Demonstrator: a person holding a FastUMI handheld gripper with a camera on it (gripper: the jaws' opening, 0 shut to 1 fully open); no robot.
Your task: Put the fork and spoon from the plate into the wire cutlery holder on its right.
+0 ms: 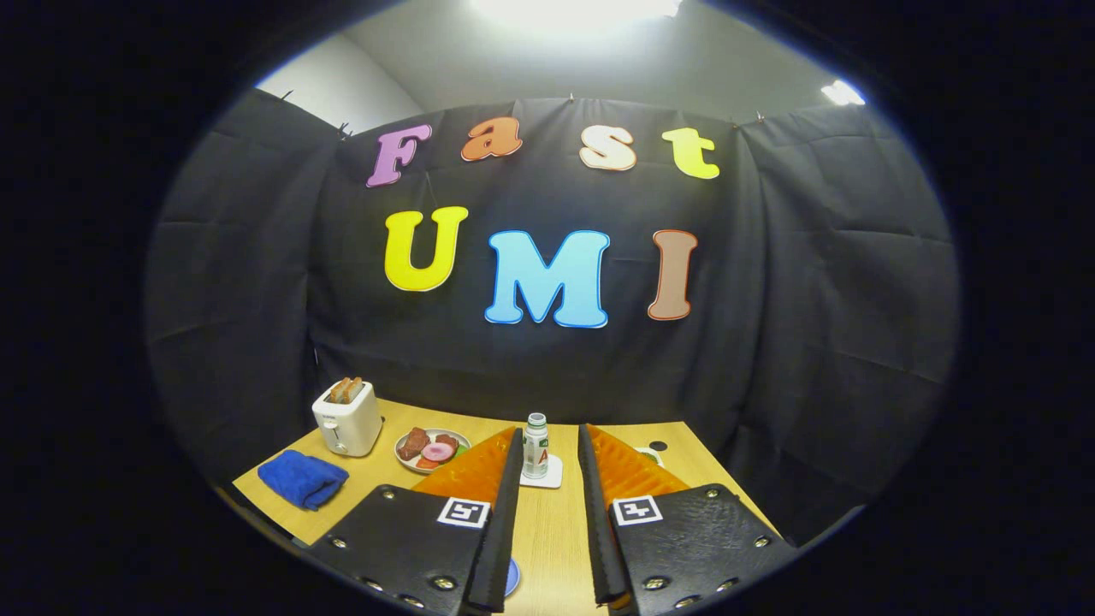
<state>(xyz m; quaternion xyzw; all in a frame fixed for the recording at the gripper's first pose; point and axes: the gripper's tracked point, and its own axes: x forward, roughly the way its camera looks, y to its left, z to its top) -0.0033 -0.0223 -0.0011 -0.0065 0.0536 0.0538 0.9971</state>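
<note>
Fork, spoon and wire cutlery holder cannot be made out anywhere on the wooden table [547, 530], so which way they lie from the fingers, and how their long axes run, I cannot tell. From the lower left of the frame: a blue cloth [303, 479], a white toaster [346, 417] holding toast, then a plate [432, 449] that carries only food. At lower centre the gripper [547, 445] is spread and empty, a small bottle [535, 445] on its coaster just beyond the fingertips. A likely first move is searching nearer the table.
</note>
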